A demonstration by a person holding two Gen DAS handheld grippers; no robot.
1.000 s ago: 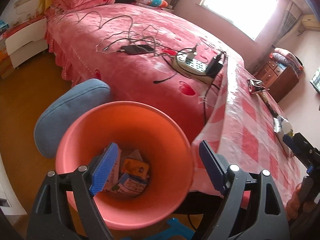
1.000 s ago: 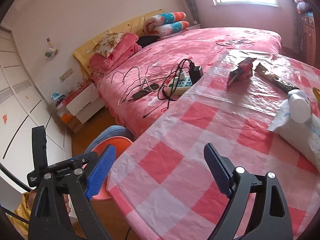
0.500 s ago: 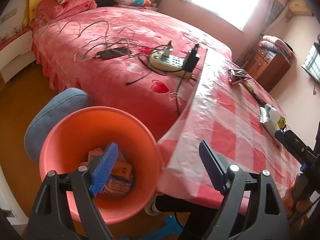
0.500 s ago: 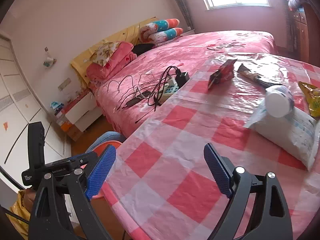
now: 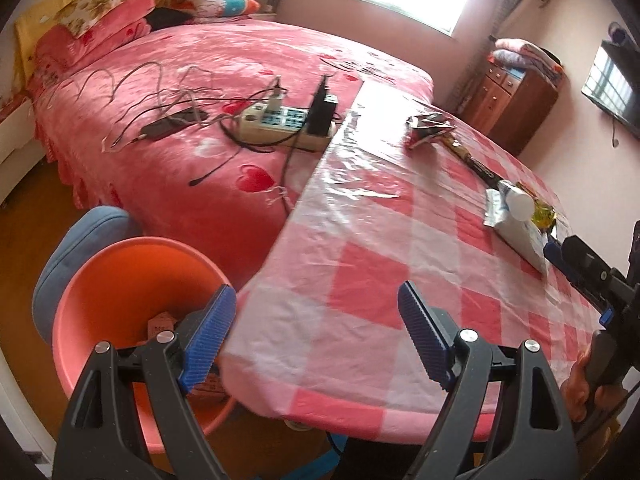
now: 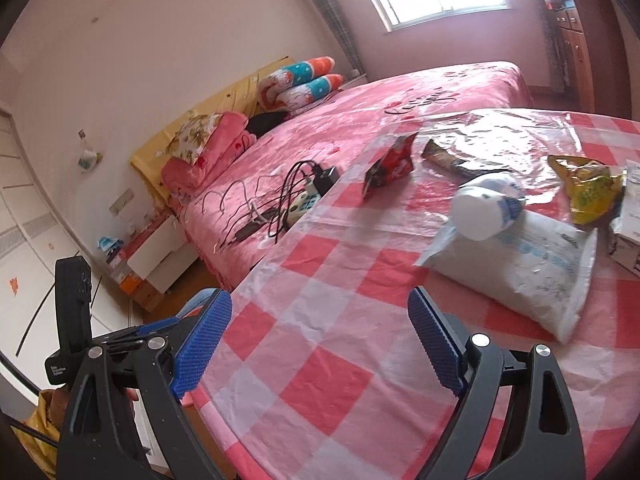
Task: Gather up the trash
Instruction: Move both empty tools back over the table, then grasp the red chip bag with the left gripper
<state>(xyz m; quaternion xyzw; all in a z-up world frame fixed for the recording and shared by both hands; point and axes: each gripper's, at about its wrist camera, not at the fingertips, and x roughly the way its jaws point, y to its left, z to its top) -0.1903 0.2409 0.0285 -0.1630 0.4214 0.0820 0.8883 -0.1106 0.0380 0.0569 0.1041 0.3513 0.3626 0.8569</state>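
Checked tablecloth [image 6: 320, 360] bears wrappers; left claw [image 5: 316, 336] and right claw [image 6: 320, 344] gape wide, empty.

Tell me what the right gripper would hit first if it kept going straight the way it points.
Probably the checked tablecloth: the open, empty right gripper tilts down at bare cloth. The white plastic bag lies further on, right of that line, though depth is unclear.

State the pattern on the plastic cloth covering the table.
The plastic tablecloth has a red, pink and white check pattern, seen best in the right wrist view.
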